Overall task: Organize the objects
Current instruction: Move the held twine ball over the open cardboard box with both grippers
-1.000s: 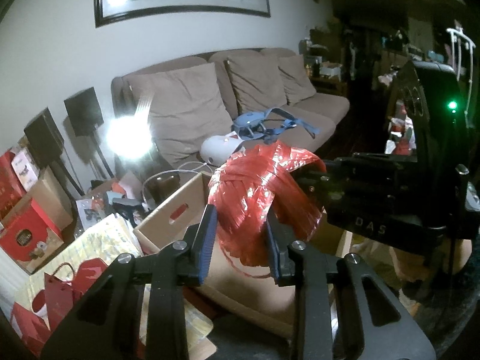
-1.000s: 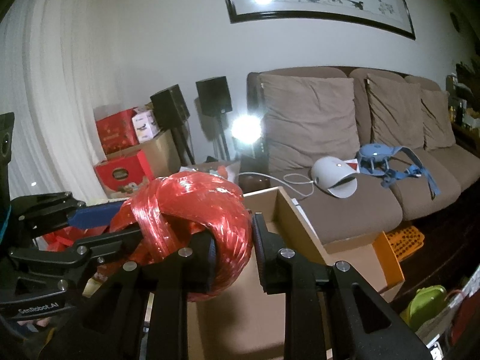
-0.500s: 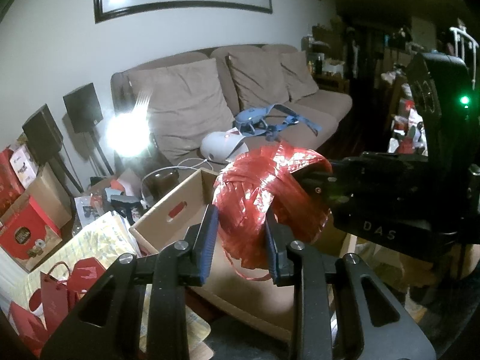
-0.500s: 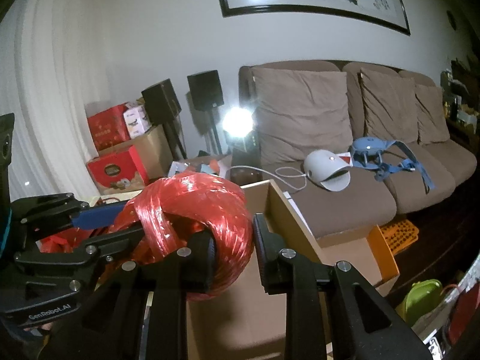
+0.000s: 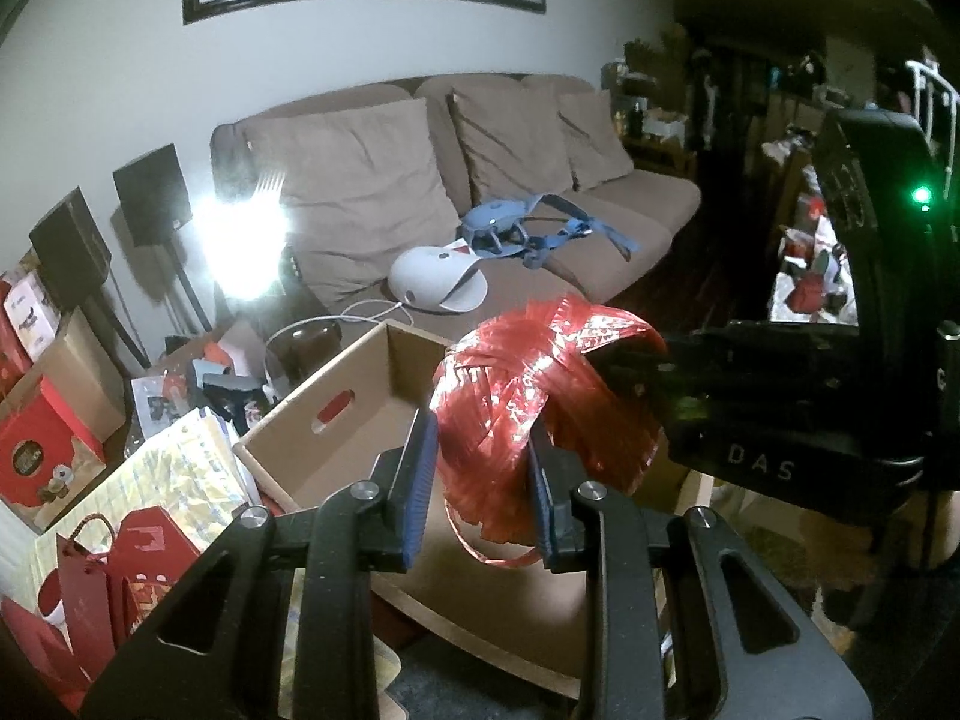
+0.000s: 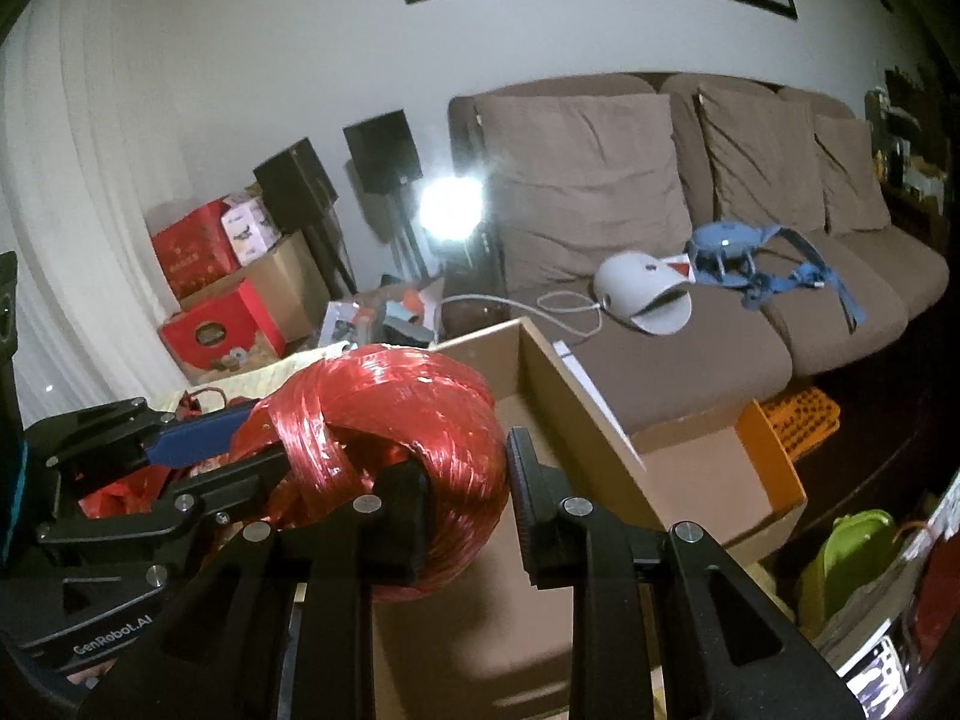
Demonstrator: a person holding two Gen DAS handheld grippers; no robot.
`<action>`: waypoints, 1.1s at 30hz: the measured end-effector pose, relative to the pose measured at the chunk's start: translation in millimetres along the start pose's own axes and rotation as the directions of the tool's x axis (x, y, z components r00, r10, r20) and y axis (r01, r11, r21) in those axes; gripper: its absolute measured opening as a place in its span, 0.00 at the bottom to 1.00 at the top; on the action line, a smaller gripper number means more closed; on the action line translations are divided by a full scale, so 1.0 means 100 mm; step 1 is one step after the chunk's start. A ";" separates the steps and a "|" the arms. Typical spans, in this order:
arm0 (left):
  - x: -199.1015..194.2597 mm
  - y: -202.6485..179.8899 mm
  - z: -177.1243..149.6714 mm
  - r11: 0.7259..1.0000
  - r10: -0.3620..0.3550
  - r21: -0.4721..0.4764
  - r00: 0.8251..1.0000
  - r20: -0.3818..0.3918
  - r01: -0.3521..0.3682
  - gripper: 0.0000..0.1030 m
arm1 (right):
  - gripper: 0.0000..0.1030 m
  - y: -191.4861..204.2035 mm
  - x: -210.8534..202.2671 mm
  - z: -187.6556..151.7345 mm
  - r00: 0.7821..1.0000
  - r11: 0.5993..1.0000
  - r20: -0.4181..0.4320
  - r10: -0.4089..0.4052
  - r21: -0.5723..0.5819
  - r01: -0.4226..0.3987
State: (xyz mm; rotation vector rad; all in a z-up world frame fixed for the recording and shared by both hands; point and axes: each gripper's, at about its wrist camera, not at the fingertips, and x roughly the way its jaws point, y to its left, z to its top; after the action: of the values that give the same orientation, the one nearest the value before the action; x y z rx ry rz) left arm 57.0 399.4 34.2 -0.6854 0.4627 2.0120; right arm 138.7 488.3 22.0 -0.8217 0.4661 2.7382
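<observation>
A ball of shiny red plastic twine is held in the air between both grippers. My left gripper is shut on its near side; a loose red strand hangs below. My right gripper is shut on the same ball, seen from the other side. The ball hangs over an open brown cardboard box, whose inside shows in the right wrist view. The other gripper is visible at the edge of each view.
A beige sofa stands behind the box, with a white device and blue straps on it. Red gift boxes, red bags, black speakers and clutter lie left. An orange-edged box sits right.
Both grippers with the red ball have tilted and moved slightly down toward the cardboard box; more of the box's inside shows. Both grips are unchanged.
</observation>
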 end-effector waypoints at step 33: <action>0.26 -0.09 0.06 1.000 0.002 0.010 0.998 -0.058 -0.001 0.23 | 0.24 -0.14 0.08 -0.03 0.998 0.998 -0.052 -0.032 0.052 0.035</action>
State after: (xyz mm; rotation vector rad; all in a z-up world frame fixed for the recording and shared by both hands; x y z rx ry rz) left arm 52.3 423.9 22.2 -0.7392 0.5072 1.9940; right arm 138.0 501.5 11.7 -0.8805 0.5275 2.6680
